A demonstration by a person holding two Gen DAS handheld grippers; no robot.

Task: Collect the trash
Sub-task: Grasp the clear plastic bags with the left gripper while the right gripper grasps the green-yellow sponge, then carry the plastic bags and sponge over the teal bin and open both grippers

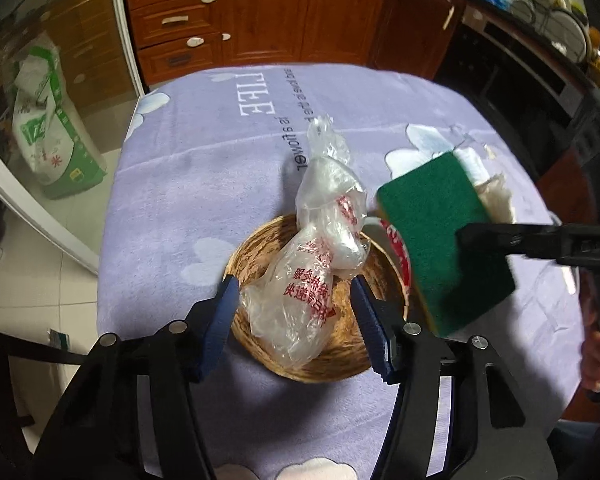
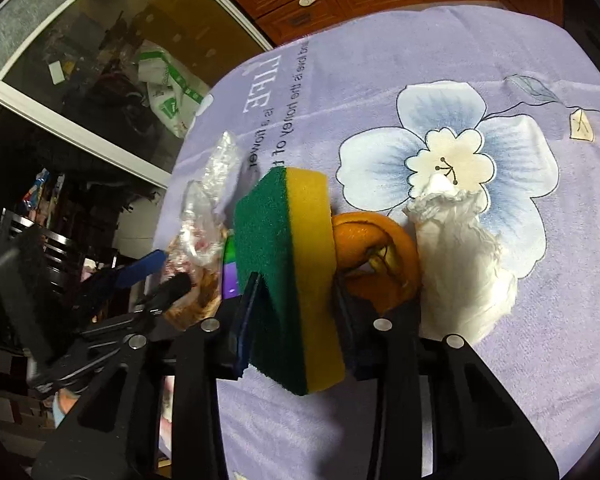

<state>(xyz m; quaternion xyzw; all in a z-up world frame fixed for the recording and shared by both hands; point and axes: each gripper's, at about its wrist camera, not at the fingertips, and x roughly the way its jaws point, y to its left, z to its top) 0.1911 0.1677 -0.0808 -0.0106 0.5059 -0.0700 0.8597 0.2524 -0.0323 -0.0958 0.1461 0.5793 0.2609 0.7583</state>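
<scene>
Partway: plastic bag in basket between left gripper's unclosed jaws; right gripper clamping sponge; orange peel, tissue at three o'clock, uncollected.

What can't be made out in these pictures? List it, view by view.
Left wrist view: inside of the basket, covered by the plastic bag; red-printed wrapper, mostly behind the sponge.
Right wrist view: orange peel, partly behind the sponge; purple packet, a sliver beside the sponge.
</scene>
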